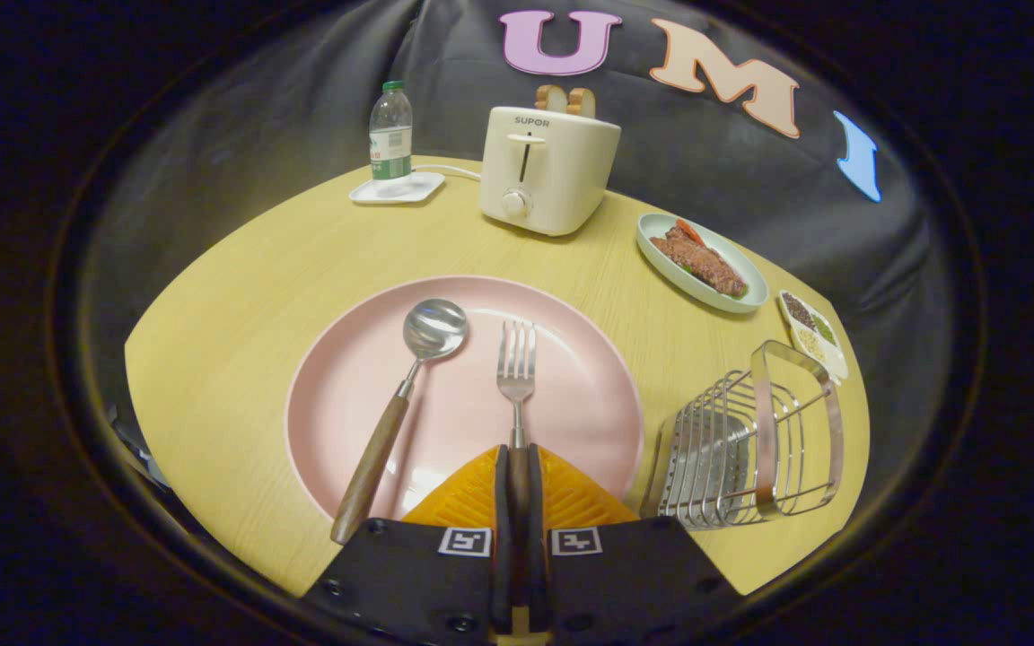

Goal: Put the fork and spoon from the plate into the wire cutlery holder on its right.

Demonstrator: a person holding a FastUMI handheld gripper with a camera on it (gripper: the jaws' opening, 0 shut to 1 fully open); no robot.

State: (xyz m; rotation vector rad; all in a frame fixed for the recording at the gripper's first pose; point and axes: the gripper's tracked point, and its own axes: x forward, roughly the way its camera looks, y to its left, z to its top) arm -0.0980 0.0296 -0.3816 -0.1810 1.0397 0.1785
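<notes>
Table (239, 296): pale wood grain; bare strip to the left of the plate, another between plate and toaster.
Plate (346, 395): round, pink, matt, with a raised rim; its right rim lies just beside the holder.
Wire cutlery holder (741, 449): shiny metal wire with a looped handle, right of the plate, near the table's right edge.
Fork (516, 368): metal tines pointing away, dark wooden handle running straight back between the 2 fingers.
Gripper (517, 467): fingers clenched on the fork's handle, 1 pressing each side.
Spoon (418, 359): round metal bowl, wooden handle; on the plate left of the fork, apart from it, handle end past the near rim.
Beyond the plate: cream toaster (544, 170), bottle (390, 135), oval dish of food (705, 265).
</notes>
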